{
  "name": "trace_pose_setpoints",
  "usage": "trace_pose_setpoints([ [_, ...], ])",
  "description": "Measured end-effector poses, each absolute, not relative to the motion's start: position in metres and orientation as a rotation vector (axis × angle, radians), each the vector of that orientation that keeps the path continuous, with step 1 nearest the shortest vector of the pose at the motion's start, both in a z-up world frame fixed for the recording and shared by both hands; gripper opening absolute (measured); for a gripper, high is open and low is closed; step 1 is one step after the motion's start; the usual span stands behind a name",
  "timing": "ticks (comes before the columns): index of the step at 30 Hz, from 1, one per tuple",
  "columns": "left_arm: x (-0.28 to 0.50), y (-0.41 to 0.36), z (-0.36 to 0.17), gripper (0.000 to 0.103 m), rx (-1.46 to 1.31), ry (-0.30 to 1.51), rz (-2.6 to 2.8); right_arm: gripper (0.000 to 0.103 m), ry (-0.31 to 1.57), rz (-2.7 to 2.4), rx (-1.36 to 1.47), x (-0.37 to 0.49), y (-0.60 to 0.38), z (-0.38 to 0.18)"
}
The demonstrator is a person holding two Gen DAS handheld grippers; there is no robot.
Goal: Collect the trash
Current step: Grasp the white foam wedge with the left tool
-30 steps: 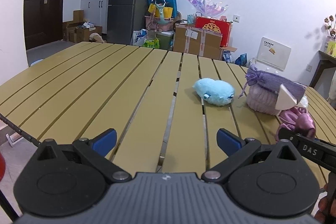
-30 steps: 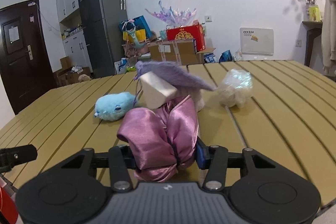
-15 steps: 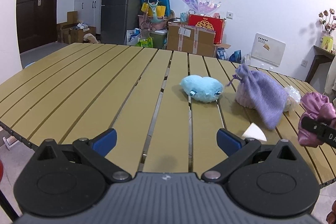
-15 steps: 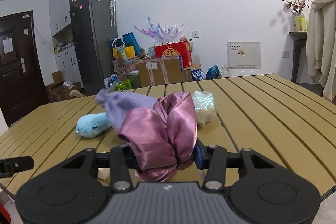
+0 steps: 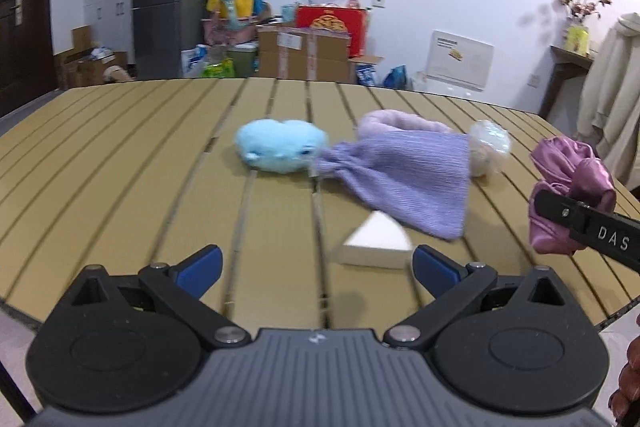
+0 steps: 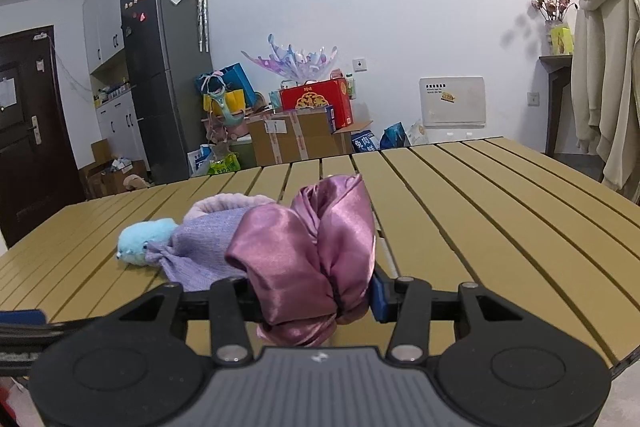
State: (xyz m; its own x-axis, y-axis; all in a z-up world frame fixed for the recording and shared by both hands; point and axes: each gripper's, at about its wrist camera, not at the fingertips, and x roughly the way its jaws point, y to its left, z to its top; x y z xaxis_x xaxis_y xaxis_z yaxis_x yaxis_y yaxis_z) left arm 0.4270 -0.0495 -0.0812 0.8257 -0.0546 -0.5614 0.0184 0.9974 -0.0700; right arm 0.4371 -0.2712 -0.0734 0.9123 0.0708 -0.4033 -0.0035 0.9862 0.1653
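right hand-held gripper [image 6: 316,301] clamps pink satin cloth [image 6: 308,251], hiding one fingertip; left [image 5: 316,261] gapes empty.

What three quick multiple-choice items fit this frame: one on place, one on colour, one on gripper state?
1. Where does the white wedge lie?
A. on the table, just ahead of the open left gripper
B. on top of the blue plush
C. inside the purple pouch

2. What colour is the plush toy?
A. red
B. light blue
C. green

3. What are the jaws of the right gripper doing?
A. standing empty and wide
B. clamped on the pink satin cloth
C. clamped on the wedge

Answers:
1 A: it sits on the slats between the left jaw tips.
2 B: the fur is pale blue.
3 B: the cloth is bunched between the jaws.
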Motion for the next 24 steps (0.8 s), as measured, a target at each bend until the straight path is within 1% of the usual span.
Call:
trace_pose_setpoints([
  [8,0.454,-0.083,-0.095,0.103,-0.016,0.612,-0.011,0.045,0.429,0.044,0.155,0.436,-0.281,-0.075],
  [10,0.459,-0.088,-0.098,0.098,0.005,0.611,0.006,0.045,0.429,0.047,0.152,0.436,-0.282,-0.075],
  [12,0.463,-0.090,-0.102,0.083,0.017,0.618,0.022,0.045,0.429,0.051,0.150,0.436,-0.282,-0.075],
  [13,0.464,-0.090,-0.102,0.078,0.017,0.626,0.025,0.045,0.431,0.054,0.149,0.436,-0.281,-0.076],
  [15,0.465,-0.089,-0.103,0.057,0.008,0.623,0.018,0.045,0.433,0.058,0.147,0.437,-0.281,-0.076],
  [16,0.465,-0.089,-0.102,0.052,0.007,0.622,0.010,0.045,0.433,0.060,0.147,0.437,-0.280,-0.077],
  [17,0.464,-0.089,-0.101,0.040,0.002,0.616,0.000,0.045,0.434,0.061,0.148,0.438,-0.280,-0.077],
  [18,0.463,-0.089,-0.100,0.035,0.001,0.610,-0.007,0.045,0.435,0.063,0.149,0.438,-0.280,-0.077],
  [24,0.456,-0.089,-0.095,0.033,0.000,0.592,-0.017,0.045,0.438,0.081,0.146,0.438,-0.277,-0.077],
])
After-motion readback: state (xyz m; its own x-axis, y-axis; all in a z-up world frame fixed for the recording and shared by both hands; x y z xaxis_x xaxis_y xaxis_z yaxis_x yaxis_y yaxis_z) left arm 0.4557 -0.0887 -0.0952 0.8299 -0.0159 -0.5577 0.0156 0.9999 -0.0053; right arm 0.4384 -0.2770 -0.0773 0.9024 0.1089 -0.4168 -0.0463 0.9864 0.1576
